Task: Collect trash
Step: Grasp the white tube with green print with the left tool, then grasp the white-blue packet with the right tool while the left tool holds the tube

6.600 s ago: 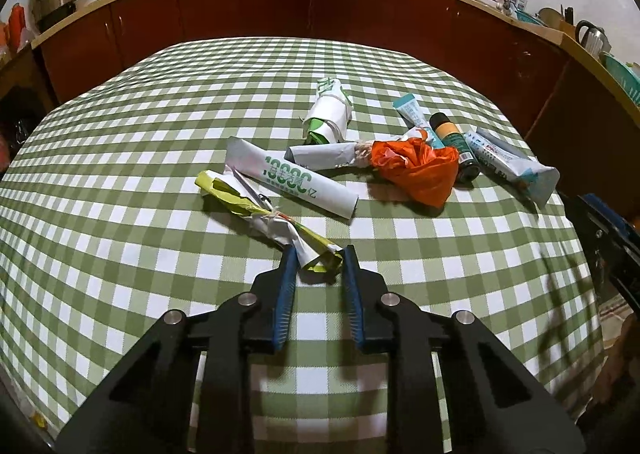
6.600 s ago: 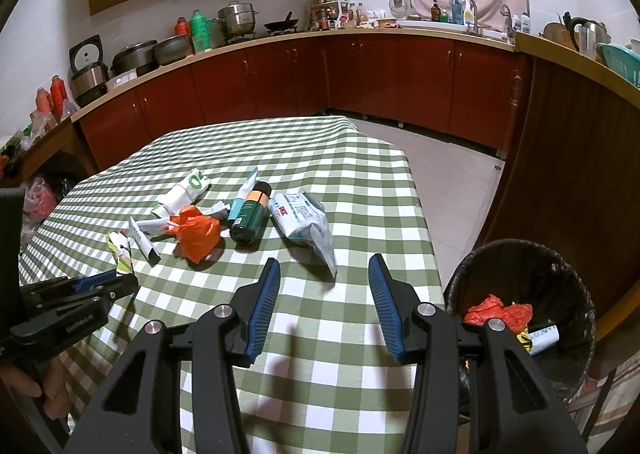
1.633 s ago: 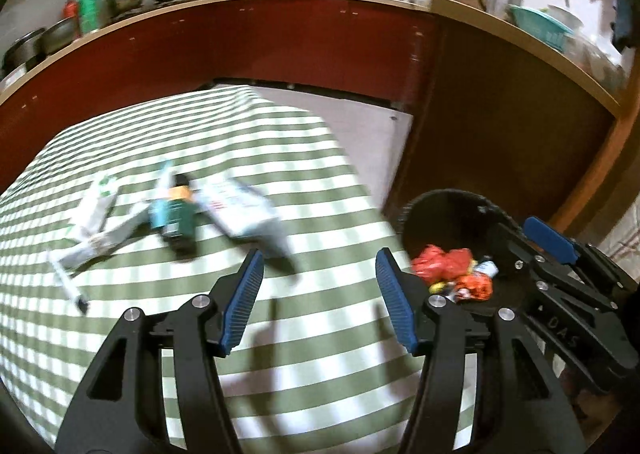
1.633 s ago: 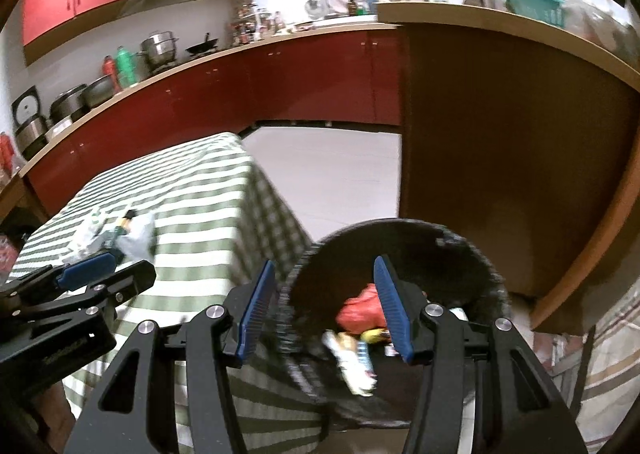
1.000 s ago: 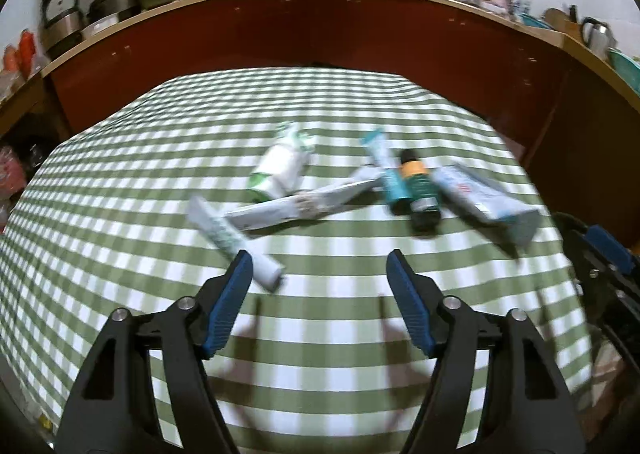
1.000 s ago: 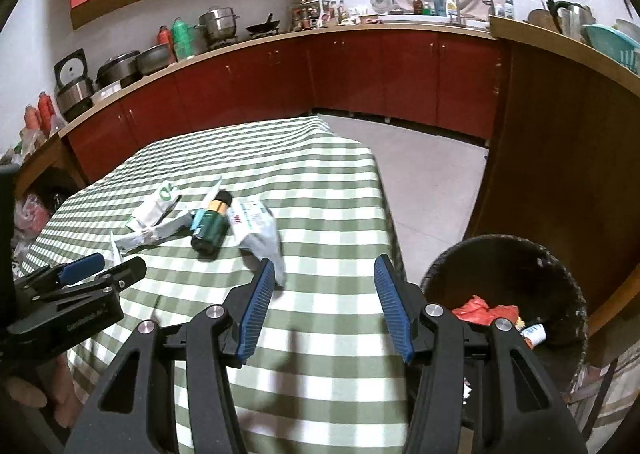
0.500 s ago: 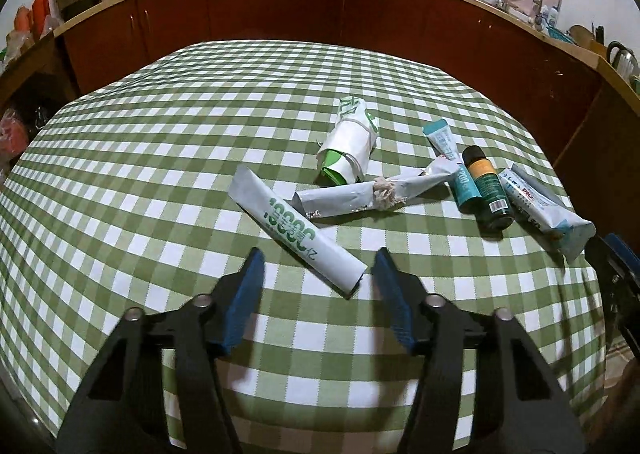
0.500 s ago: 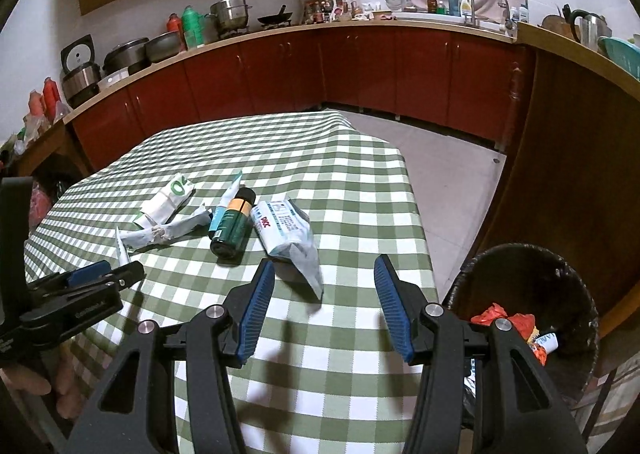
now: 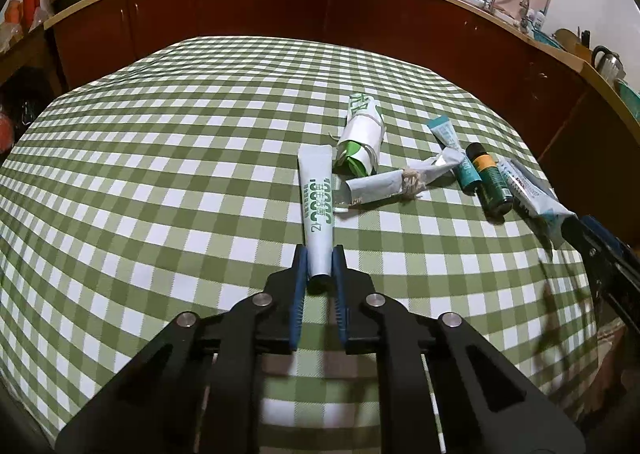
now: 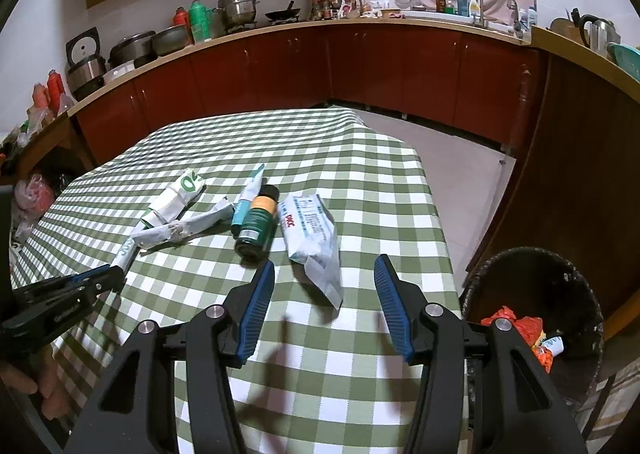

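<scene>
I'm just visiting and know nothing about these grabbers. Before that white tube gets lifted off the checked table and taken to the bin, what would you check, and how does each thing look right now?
1. Left gripper shut on the white tube: ok, the pads pinch its near end.
2. Grip deep enough: cannot tell; only the tube's end sits between the pads.
3. Tube free of neighbours: not ok; the crumpled wrapper touches or overlaps its side.
4. Right gripper out of the way: ok, open and empty above the tablecloth.
5. Bin has room: ok, only a little trash lies at the bottom.
</scene>
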Motion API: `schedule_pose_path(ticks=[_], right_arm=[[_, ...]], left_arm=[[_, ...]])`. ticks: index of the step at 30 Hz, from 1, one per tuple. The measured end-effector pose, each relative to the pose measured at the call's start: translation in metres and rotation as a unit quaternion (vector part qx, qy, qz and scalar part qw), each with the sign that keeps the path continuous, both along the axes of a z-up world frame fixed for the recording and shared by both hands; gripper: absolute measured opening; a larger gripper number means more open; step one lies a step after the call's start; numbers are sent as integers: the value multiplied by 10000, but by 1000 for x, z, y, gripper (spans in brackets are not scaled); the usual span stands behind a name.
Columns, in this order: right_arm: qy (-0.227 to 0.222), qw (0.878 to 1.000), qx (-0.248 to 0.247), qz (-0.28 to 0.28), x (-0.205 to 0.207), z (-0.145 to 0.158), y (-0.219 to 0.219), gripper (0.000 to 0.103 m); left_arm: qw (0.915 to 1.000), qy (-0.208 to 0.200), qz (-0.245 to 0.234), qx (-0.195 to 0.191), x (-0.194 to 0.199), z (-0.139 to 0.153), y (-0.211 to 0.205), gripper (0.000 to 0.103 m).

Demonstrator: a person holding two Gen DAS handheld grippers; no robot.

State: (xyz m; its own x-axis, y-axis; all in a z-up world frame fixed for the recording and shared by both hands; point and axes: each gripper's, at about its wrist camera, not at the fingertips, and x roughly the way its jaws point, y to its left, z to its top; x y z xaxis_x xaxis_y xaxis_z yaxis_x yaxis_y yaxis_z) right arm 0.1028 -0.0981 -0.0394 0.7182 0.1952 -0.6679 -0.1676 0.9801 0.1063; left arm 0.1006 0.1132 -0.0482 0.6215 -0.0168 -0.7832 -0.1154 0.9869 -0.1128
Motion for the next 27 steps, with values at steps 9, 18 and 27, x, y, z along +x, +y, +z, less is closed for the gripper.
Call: schedule_pose_path(ticks=[9, 18, 27], right_arm=[[98, 9999, -66, 64, 16, -3, 13, 52], [287, 9995, -134, -26, 39, -8, 14, 51], [488, 9984, -294, 45, 45, -16, 23, 37]], left_arm=[[9999, 11, 148, -43, -7, 2, 18, 8], [9997, -34, 240, -58, -5, 4, 34, 8], [9996, -34, 265, -89, -2, 1, 44, 8]])
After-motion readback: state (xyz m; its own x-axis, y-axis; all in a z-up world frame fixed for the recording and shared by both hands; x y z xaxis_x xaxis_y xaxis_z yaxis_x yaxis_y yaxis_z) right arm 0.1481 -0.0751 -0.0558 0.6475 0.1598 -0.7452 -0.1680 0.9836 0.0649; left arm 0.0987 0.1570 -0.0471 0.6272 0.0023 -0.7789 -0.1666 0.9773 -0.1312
